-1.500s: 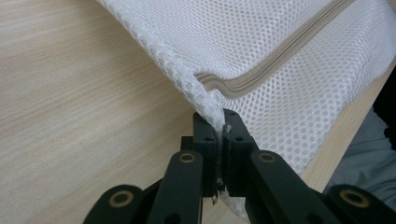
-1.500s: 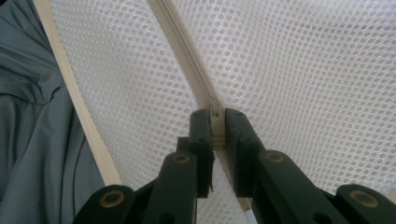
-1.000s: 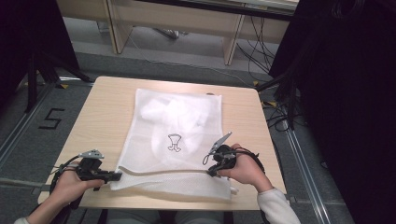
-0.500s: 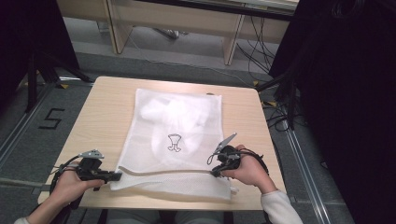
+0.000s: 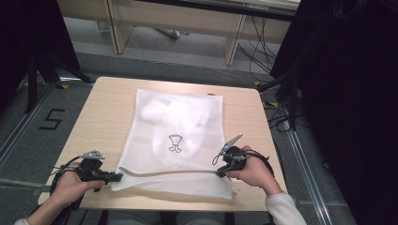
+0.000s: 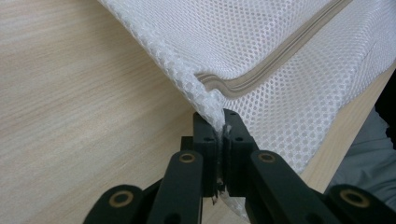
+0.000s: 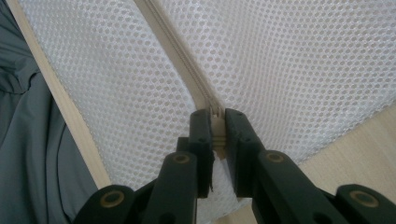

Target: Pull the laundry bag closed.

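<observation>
Left gripper [image 6: 219,122] clamped on the near left corner of a white mesh laundry bag [image 5: 176,140]. Right gripper [image 7: 216,122] pinched on the beige zipper [image 7: 187,60] at its right end. Bag flat on the wooden table [image 5: 108,108], white clothing [image 5: 176,112] inside, small black emblem [image 5: 175,143] on the mesh.

White contents inside the mesh bag [image 5: 178,136] are indistinct.

White mesh laundry bag [image 5: 176,140] lies flat on the wooden table [image 5: 103,117], zipper [image 5: 173,172] running across near the front edge, white clothing inside.
</observation>
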Tool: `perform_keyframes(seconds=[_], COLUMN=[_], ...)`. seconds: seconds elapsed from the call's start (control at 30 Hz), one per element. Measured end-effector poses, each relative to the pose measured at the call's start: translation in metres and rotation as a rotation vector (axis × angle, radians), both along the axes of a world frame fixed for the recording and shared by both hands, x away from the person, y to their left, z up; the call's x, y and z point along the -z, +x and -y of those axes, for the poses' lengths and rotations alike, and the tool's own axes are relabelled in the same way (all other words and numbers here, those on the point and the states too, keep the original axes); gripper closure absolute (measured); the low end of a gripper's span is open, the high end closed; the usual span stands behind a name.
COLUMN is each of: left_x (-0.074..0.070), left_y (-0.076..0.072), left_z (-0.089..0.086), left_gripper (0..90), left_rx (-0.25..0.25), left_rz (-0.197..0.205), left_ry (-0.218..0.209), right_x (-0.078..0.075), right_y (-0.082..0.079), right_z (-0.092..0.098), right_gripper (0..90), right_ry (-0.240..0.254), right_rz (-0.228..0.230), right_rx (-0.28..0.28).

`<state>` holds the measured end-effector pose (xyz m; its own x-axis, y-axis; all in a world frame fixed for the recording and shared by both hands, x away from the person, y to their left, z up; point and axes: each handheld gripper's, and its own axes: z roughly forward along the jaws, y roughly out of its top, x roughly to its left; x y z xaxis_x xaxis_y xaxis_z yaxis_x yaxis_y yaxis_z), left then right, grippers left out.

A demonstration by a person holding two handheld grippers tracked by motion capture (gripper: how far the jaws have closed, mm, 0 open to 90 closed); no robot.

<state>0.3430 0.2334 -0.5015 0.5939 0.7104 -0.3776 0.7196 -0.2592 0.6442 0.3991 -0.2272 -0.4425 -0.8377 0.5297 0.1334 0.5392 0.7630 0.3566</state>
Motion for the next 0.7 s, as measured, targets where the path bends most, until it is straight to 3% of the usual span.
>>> perform_keyframes(seconds=[0.07,0.33,0.43,0.63,0.67,0.7], left_x=[-0.001,0.0,-0.001,-0.001,-0.001,-0.001], left_y=[0.001,0.0,0.001,0.0,0.0,0.001], left_z=[-0.001,0.0,-0.001,-0.001,-0.001,-0.001], left_gripper=[85.5,85.5,85.5,85.5,85.5,85.5], left_rx=[0.017,0.001,0.015,0.014,0.009,0.016], left_rz=[-0.017,-0.001,-0.019,-0.016,-0.013,-0.019], left_ry=[0.013,0.001,0.012,0.013,0.012,0.011], right_x=[0.0,-0.001,0.0,0.001,0.0,0.001], right_y=[0.0,0.001,0.003,0.003,0.0,0.002], right_z=[0.001,0.006,0.009,0.015,0.016,0.017], right_gripper=[82.6,82.6,82.6,82.6,82.6,82.6], right_ry=[0.001,-0.002,-0.008,-0.013,-0.019,-0.019], right_rz=[0.0,0.011,0.023,0.027,0.008,0.02], right_rx=[-0.001,0.007,0.007,0.014,0.043,0.023])
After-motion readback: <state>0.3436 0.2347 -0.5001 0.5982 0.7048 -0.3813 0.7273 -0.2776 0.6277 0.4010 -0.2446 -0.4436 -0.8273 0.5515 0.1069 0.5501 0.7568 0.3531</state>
